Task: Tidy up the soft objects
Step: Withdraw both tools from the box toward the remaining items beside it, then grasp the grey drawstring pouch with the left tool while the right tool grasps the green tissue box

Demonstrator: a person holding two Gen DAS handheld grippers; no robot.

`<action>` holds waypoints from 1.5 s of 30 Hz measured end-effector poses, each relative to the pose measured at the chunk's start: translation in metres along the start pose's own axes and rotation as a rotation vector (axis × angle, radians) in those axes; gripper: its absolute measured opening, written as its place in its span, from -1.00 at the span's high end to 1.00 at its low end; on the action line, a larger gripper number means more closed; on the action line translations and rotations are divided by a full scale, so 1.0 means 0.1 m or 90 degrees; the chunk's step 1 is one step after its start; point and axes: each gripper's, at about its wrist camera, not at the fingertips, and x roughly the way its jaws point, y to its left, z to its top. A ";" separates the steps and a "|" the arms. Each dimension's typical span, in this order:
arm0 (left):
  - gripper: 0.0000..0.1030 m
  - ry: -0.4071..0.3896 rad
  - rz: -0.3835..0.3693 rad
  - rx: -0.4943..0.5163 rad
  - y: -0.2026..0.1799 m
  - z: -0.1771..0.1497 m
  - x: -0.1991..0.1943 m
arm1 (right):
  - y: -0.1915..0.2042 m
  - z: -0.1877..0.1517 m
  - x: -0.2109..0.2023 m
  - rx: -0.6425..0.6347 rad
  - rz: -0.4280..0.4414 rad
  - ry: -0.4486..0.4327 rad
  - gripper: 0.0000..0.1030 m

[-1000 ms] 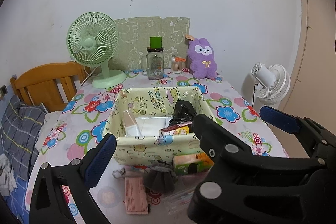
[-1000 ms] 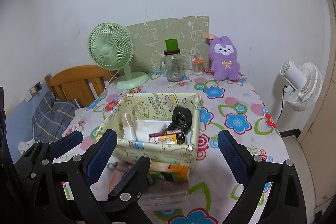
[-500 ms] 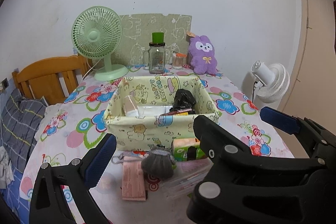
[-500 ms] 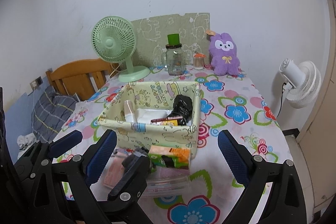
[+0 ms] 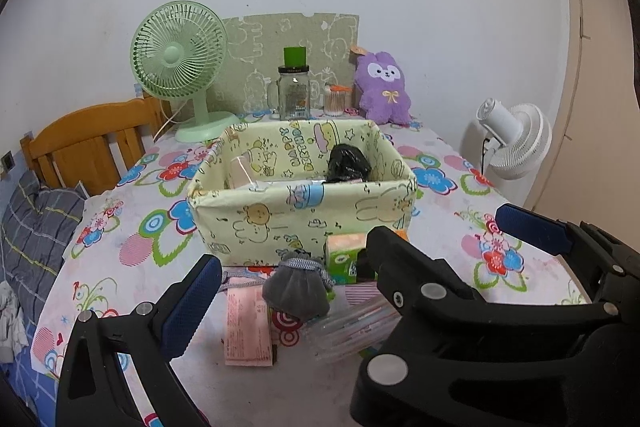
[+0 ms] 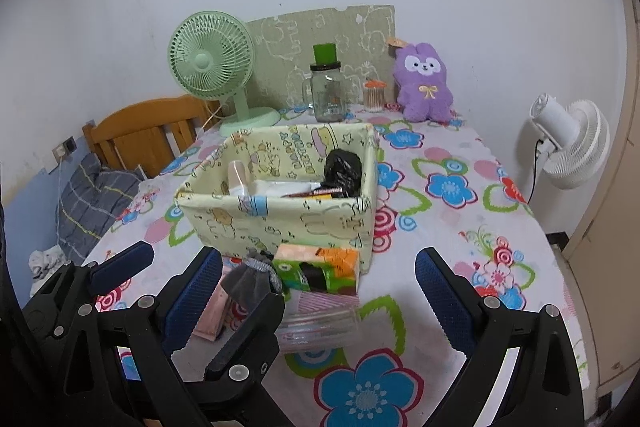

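We've got both grippers parked low at the near edge of the table, nothing in either one. The left gripper [image 5: 356,275] has its blue pads spread wide apart, and the right gripper [image 6: 316,291] is gaping the same way, so both are empty-handed at this point.

Taking the fabric box [image 6: 280,215] as our landmark: the loose stuff is all piled just in front of its near wall. There's a grey drawstring pouch [image 5: 296,287] closest to us, sitting partly on a pink packet [image 5: 246,327], with a clear packet of straws [image 5: 352,323] beside it on the right. Touching the box's front wall is a green-and-orange tissue pack [image 6: 318,267].

Inside the box we can see a black bag [image 6: 342,171] at the right, plus something white and a small clear bottle, hard to tell more.

Behind the box: a green fan [image 6: 212,67], a glass jar [image 6: 326,93] and a purple plush [image 6: 424,87] against the wall.

Our read: we're lining up a pick. The pouch looks like the next soft thing, so drop the left gripper around it, squeeze gently, lift over the near wall and into the box.
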 end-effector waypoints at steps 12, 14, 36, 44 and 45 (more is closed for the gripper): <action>-0.98 0.040 -0.013 0.009 -0.01 -0.18 0.22 | -0.10 -0.21 0.19 0.032 -0.002 0.018 -0.92; -0.98 0.047 -0.017 0.007 0.00 -0.21 0.26 | -0.11 -0.24 0.22 0.034 -0.003 0.024 -0.92; -0.81 0.130 -0.006 -0.028 0.25 -0.31 0.78 | -0.11 -0.32 0.66 0.039 -0.005 0.067 -0.92; -0.75 0.138 0.002 -0.020 0.25 -0.29 0.89 | -0.16 -0.33 0.82 0.052 -0.004 0.085 -0.92; -0.73 0.137 0.004 -0.016 0.25 -0.29 0.90 | -0.17 -0.33 0.83 0.055 -0.005 0.088 -0.92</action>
